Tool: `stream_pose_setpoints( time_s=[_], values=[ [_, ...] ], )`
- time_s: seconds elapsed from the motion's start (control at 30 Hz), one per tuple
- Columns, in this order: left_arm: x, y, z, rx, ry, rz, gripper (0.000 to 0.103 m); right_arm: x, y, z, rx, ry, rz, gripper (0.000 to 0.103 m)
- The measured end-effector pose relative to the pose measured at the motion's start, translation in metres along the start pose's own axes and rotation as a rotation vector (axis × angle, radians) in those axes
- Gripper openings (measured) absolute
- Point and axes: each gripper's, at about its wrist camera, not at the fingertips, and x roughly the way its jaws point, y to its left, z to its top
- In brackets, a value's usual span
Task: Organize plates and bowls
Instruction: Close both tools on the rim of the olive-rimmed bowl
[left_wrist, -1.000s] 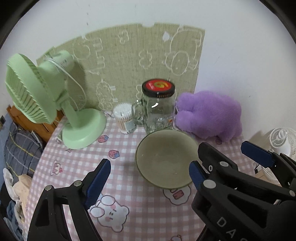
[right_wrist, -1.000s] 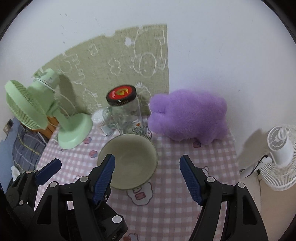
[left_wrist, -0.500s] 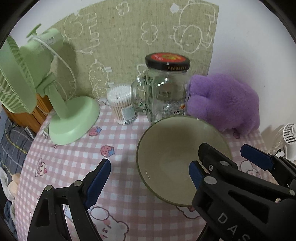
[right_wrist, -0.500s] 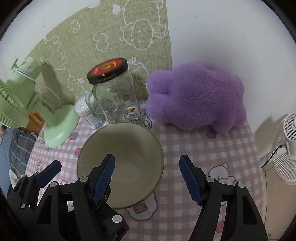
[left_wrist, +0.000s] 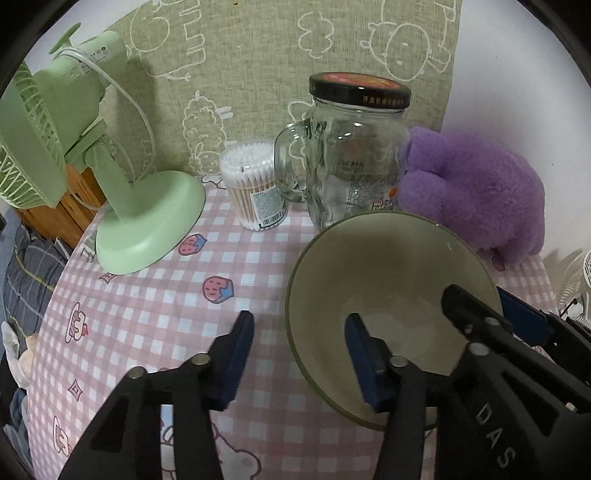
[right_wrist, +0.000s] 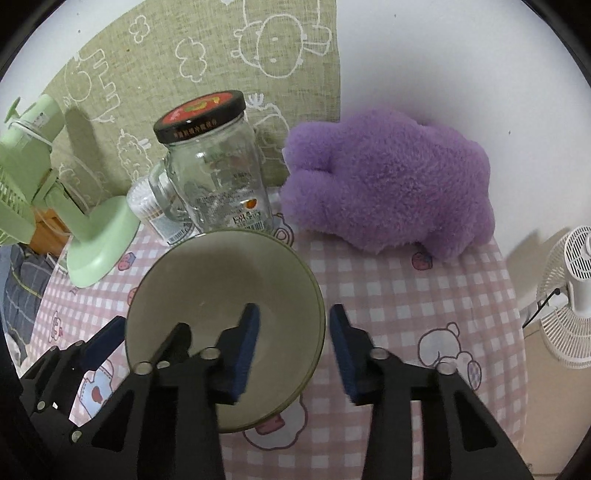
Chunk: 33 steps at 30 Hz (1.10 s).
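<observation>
Closing astride the bowl (left_wrist: 388, 266) rim, both hand-held grippers hide its near edge, ungripped.

Landmark: glass jar (left_wrist: 354, 162), clear, handled, black-rimmed red lid, upright at the back of the bench (left_wrist: 155, 302), which wears a pink checked cloth with cartoon prints.
- Cotton swab tub (left_wrist: 255, 188): just left of the jar, beside its handle.
- Green desk fan (left_wrist: 74, 147): further left, round base on the cloth.
- Purple plush toy (right_wrist: 388, 184): just right of the jar, against the wall.
- Green doodle-print cloth (right_wrist: 207, 62): on the wall behind the jar.
- White fan (right_wrist: 569, 302): far right, beyond the bench edge.
</observation>
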Motion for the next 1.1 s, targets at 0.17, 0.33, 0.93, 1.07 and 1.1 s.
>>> stream_pose_setpoints(
  time_s=[0.17, 0.33, 0.93, 1.07, 1.1],
  values=[
    [0.002, -0.005, 0.003, 0.019, -0.001, -0.002, 0.032, 0.002, -0.003, 0.0, 0.011, -0.007, -0.026, 0.021],
    [0.008, -0.006, 0.004, 0.017, 0.027, -0.015, 0.019, 0.005, -0.004, 0.003, 0.005, -0.013, -0.036, 0.015],
    [-0.019, -0.007, -0.008, 0.06, 0.042, 0.003, 0.019, -0.022, -0.005, -0.011, 0.0, 0.007, -0.035, 0.012],
    [-0.035, -0.006, -0.01, 0.065, 0.029, 0.003, 0.019, -0.04, -0.005, -0.014, 0.003, -0.001, -0.034, 0.012],
    [-0.04, -0.006, -0.01, 0.066, 0.022, 0.003, 0.019, -0.043, -0.005, -0.014, 0.004, -0.004, -0.034, 0.012]
  ],
)
